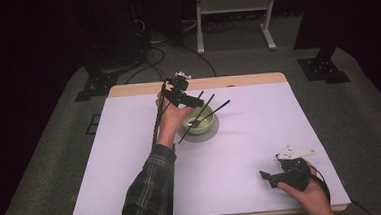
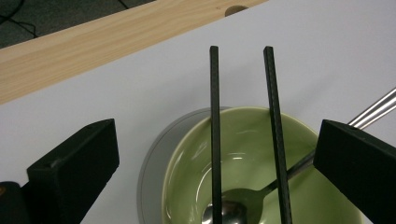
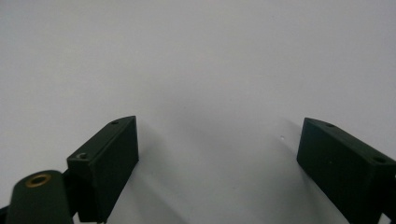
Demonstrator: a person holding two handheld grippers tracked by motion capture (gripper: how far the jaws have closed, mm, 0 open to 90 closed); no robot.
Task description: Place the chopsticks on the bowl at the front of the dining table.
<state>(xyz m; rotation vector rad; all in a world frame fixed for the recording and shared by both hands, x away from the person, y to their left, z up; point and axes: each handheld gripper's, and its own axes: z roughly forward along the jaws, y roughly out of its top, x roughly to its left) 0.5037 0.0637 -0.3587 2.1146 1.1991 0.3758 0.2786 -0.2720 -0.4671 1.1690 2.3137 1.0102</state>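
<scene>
Above the far middle of the white-topped bench (image 1: 251, 149), the left hand-held gripper (image 1: 194, 101) hung over a pale green round bowl (image 1: 200, 119), its jaws spread wide and grasping nothing. Two black slender chopsticks (image 2: 215, 135) lay between the parted jaws, leaning on the bowl's far rim with their tips jutting past it, and a silvery metal spoon (image 2: 243, 198) sat inside with its handle over the right rim. Near the bench's front right corner, the right hand-held gripper (image 1: 265, 177) rested on the surface, likewise released, with bare bench ahead of it. Judged from this pose, the chopsticks could roll along the rim or slide out onto the bench, since nothing pinned them; a jaw brushing them on withdrawal might tip them or nudge the bowl. The left gripper view resolved the spoon's bowl, the grey shadow ring around the dish and the wooden bench edge (image 2: 93, 46) beyond, whereas the high view alone related both grippers, the plaid sleeve (image 1: 151, 190) and the bowl's place.
</scene>
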